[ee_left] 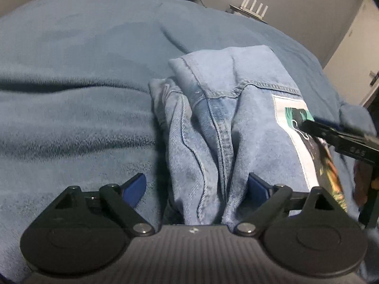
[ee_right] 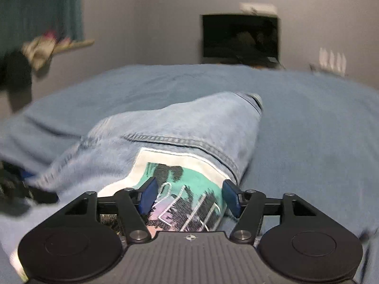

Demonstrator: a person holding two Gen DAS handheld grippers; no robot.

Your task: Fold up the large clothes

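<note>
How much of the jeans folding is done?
Some of it. The jeans already lie bunched in a narrow, doubled-up heap on the blue blanket, but creased, not flat. Right now the left tongs sit open around a denim fold, and the right tongs sit open over the printed patch. Neither grips yet. Still left: smoothing the creases and making a neat final fold.

Left wrist camera sits low and close over the jacket (ee_left: pixel 220 123), facing twelve o'clock across the bed (ee_left: pixel 71 82). Right wrist camera, equally close, shares jacket (ee_right: pixel 165 132) and bed (ee_right: pixel 308 130).
</note>
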